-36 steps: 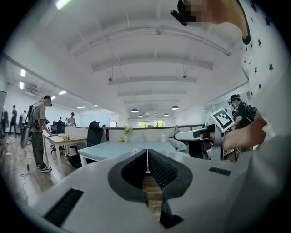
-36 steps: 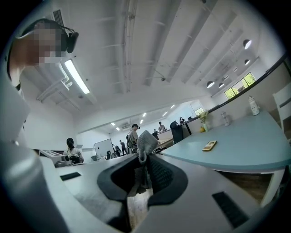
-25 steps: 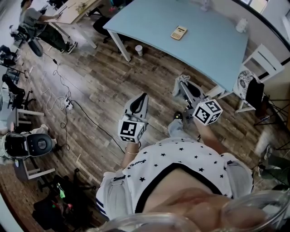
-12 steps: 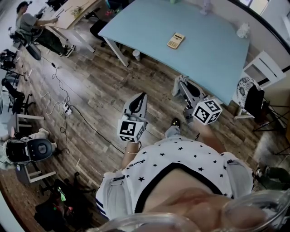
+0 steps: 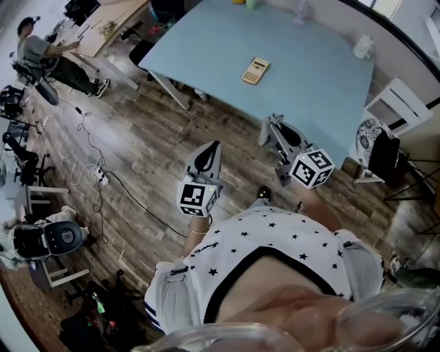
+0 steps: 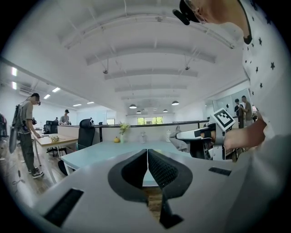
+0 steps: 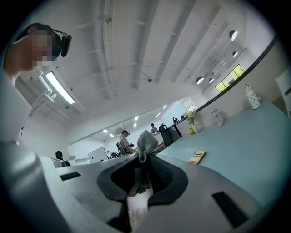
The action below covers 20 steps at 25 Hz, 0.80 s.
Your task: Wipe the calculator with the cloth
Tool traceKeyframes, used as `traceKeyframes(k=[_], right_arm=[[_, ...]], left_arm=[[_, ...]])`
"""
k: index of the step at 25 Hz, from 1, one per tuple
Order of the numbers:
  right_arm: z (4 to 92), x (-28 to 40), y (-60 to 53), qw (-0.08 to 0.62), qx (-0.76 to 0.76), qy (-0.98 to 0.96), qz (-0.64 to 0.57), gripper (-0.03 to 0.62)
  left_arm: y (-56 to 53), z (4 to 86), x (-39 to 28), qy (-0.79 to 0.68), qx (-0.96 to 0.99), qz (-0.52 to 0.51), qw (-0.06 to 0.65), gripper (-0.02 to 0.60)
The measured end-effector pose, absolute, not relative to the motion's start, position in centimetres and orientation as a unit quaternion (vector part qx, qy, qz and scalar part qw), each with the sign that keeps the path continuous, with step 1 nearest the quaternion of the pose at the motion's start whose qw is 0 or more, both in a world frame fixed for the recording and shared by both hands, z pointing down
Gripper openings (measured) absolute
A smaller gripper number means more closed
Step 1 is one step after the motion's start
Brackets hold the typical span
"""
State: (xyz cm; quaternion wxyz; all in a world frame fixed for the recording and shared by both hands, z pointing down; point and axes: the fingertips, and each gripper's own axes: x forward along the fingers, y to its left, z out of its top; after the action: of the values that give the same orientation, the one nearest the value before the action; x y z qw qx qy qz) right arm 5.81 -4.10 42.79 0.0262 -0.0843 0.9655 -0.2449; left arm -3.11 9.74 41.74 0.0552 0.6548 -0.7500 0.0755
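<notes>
The left tongs [image 6: 147, 154] are pressing shut, pad against pad, and are gripping nothing. The right tongs [image 7: 145, 160] are clenching the grey cloth [image 7: 144, 140]. A fold of the cloth is sticking up past the tips, and the rest is running down between the pads.

In the head view, the person is holding both tongs over the wooden floor [image 5: 151, 137], on the near side of the light blue bench [image 5: 323, 75]. The left tongs are pointing toward the bench, and the tips of the right tongs are showing at its near edge.

The calculator [image 5: 255, 71] is lying flat on the bench, well apart from both tongs. In the right gripper view it is showing beyond the cloth, to the right.

A bottle [image 5: 300, 9] and a small white item [image 5: 362, 46] are standing at the far side of the bench. A white chair [image 5: 399, 93] is standing beside its right end.
</notes>
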Motion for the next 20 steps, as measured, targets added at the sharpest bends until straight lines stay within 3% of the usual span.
traceKeyframes(k=[20], right_arm=[[42.5,7.3,-9.1,0.047,-0.118,0.96,-0.248,0.048]], left_arm=[[3.9,40.8,-2.1,-0.722,0.685,0.089,0.04,0.031]])
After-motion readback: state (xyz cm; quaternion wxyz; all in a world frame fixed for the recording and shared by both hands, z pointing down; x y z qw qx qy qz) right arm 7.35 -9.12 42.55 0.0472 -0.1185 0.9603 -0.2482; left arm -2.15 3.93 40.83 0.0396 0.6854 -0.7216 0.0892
